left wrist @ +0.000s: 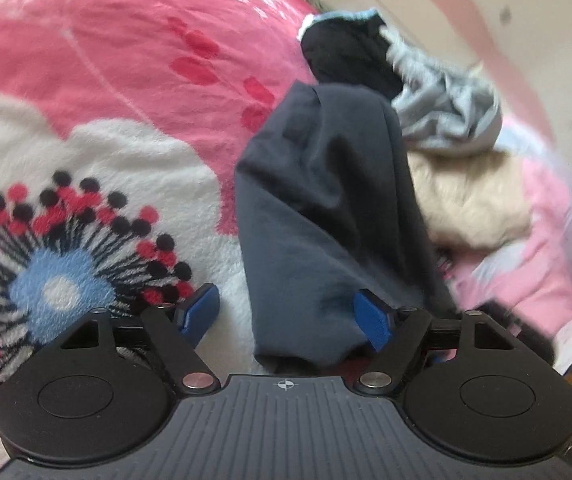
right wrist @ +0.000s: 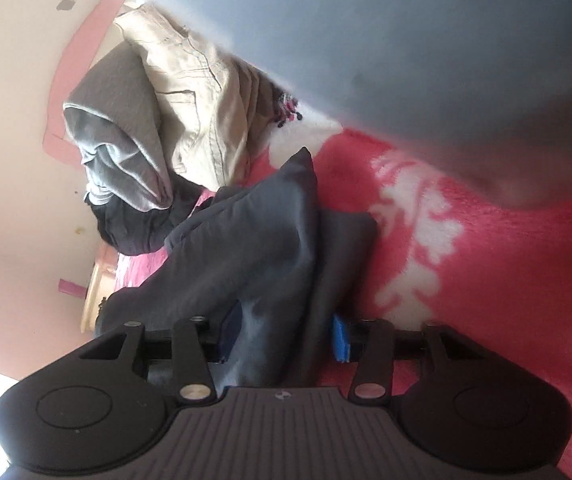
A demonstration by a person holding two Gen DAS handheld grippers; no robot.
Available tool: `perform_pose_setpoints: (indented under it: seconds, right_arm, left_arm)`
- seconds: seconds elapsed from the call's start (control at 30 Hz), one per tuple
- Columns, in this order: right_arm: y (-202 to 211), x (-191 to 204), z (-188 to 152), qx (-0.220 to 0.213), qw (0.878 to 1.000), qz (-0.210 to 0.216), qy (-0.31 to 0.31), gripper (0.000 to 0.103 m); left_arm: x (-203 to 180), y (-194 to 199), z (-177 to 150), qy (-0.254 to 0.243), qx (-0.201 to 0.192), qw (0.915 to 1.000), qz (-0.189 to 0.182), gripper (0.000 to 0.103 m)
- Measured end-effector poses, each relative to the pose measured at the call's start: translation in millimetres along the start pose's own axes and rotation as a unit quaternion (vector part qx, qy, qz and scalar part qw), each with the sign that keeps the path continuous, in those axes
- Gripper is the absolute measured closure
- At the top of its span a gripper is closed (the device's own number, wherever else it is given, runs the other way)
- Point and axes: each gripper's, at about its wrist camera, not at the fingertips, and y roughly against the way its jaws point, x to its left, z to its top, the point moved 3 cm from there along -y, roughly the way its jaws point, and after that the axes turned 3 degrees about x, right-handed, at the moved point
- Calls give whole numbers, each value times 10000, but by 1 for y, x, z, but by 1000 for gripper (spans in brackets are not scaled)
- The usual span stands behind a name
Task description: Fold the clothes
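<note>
Dark navy garment [left wrist: 322,216]: lies on the floral blanket [left wrist: 85,160] as a narrow, bunched strip running from the near edge away to the far pile; its near end sits between both grippers' fingers.
Left gripper [left wrist: 286,318]: fingers spread wide; the right blue pad [left wrist: 374,320] touches the cloth's edge, the left pad [left wrist: 199,314] stands clear over the blanket, so nothing is pinched here.
Right gripper [right wrist: 283,336]: blue pads either side of a thick fold of the same garment [right wrist: 261,240], the cloth filling the gap; it looks like a grip, though the jaws are not fully together (the bulk of fabric would keep them apart).
Likely reason: one end is taken up so the strip can be drawn straight or doubled over.
Pile beyond: a grey garment [left wrist: 446,116], a beige one [left wrist: 474,200] and a black one [left wrist: 346,52] heaped at the far right, just past the navy piece.
Backdrop: a pale wall [right wrist: 17,160] behind the heap; the right view is heavily tilted and partly blocked by a blurred blue-grey shape [right wrist: 426,40].
</note>
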Motion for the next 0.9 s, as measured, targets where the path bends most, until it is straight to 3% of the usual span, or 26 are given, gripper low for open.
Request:
perform_pose_setpoints:
  seconds: [0.07, 0.2, 0.3, 0.37, 0.4, 0.43, 0.47, 0.63, 0.77, 0.9]
  right_arm:
    - [-3, 0, 2, 13, 10000, 13, -81, 65]
    - [-5, -1, 3, 93, 9998, 46, -145, 67]
    - [-6, -2, 2, 129, 9999, 63, -63, 67]
    - [-7, -1, 2, 144, 9998, 77, -63, 70]
    - [-7, -1, 2, 155, 9998, 81, -71, 83]
    - [-7, -1, 1, 152, 9998, 91, -64, 91]
    - [-7, 0, 0, 142, 9998, 104, -47, 94]
    - [-1, 6, -6, 170, 9998, 123, 28, 100]
    - [19, 15, -19, 251, 9993, 247, 109, 100]
    - [46, 10, -44, 441, 9986, 294, -42, 100]
  left_arm:
    - [-5, 3, 0, -103, 192, 9997, 113, 41]
    - [3, 9, -5, 249, 419, 9988, -25, 40]
    - [19, 2, -3, 1093, 272, 9932, -308, 36]
    - [24, -2, 0, 1580, 198, 9865, -382, 43]
    - [21, -2, 3, 1612, 259, 9864, -200, 59]
    - [18, -3, 6, 1635, 322, 9860, -22, 86]
    - [14, -4, 8, 1562, 409, 9868, 106, 93]
    - [5, 6, 13, 1458, 414, 9880, 290, 100]
    - [4, 39, 16, 1231, 253, 9919, 164, 101]
    - [8, 78, 4, 867, 354, 9954, 188, 101]
